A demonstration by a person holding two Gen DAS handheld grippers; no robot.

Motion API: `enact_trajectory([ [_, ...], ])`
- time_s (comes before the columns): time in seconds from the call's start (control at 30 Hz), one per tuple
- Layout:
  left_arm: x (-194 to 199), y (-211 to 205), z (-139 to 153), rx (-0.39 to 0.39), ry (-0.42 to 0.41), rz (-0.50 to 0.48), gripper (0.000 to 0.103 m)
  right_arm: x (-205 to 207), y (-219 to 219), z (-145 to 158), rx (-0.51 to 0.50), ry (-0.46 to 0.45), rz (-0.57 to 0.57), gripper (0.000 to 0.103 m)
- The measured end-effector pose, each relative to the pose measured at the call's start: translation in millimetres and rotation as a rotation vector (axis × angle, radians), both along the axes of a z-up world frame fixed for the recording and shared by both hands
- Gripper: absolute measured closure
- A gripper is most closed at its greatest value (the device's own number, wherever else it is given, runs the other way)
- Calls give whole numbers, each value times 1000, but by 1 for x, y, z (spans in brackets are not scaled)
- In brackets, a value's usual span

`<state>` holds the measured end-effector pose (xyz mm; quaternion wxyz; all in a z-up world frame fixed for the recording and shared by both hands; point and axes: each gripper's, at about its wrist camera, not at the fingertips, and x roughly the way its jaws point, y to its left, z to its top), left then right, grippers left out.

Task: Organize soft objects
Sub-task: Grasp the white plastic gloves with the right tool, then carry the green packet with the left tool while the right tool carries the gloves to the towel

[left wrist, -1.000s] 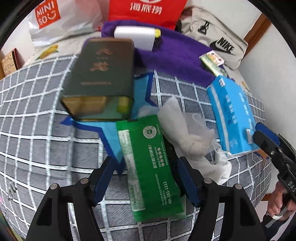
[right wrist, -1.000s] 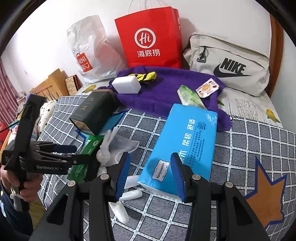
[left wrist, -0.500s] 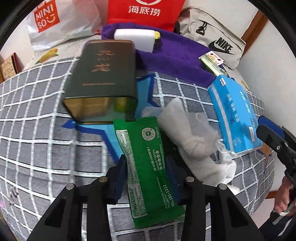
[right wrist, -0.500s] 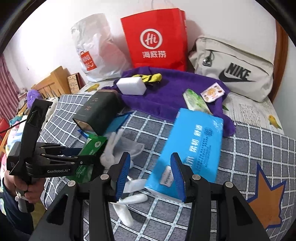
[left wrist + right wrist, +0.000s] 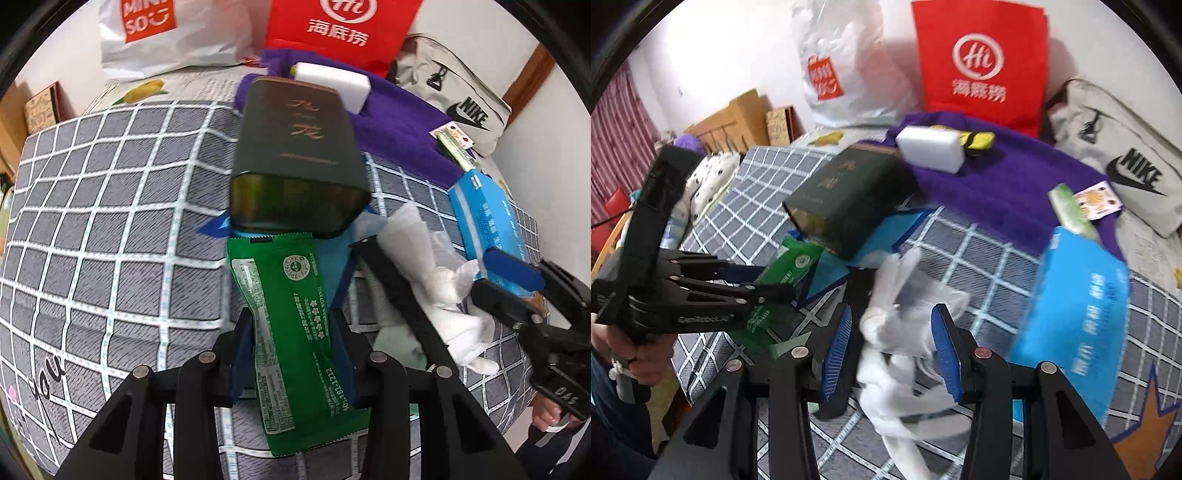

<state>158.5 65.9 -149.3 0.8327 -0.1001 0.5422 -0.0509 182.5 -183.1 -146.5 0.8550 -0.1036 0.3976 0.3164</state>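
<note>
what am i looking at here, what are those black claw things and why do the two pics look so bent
Those are handheld two-finger grippers, one in each of a person's hands; no robot arm. A wide-angle camera rides on each, which bends the picture.

The left gripper is closed on a green packet. The right gripper has its blue pads either side of a white glove, not pressing it.

On the checked bedspread also lie a dark green tin, a blue tissue pack, a purple towel and a white sponge.
</note>
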Motion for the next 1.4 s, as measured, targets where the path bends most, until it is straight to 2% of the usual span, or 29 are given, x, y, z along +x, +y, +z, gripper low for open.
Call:
enact_trajectory([
  [0.23, -3, 15, -5, -34, -1, 27, 65, 10, 26, -24, -90, 33, 29, 58],
  [0.27, -2, 15, -5, -37, -1, 27, 65, 10, 29, -26, -108, 21, 39, 64],
  [0.3, -3, 16, -5, -37, -3, 25, 65, 9, 30, -26, -116, 8, 47, 77],
  [0.33, -2, 16, -5, -38, -3, 25, 65, 8, 31, -26, -123, 3, 54, 79],
  [0.6, -3, 20, 8, -23, -32, 13, 65, 2, 11, 4, -23, -21, 53, 79],
  [0.8, -10, 31, 22, -14, -50, 40, 65, -1, -9, 30, 4, -70, -2, 79],
  [1.07, -20, 34, 48, 2, -93, 60, 65, 4, -39, 49, 41, -90, -95, 79],
  [1.4, -3, 31, 78, -7, -155, 55, 65, 14, -63, 68, 50, -111, -180, 79],
])
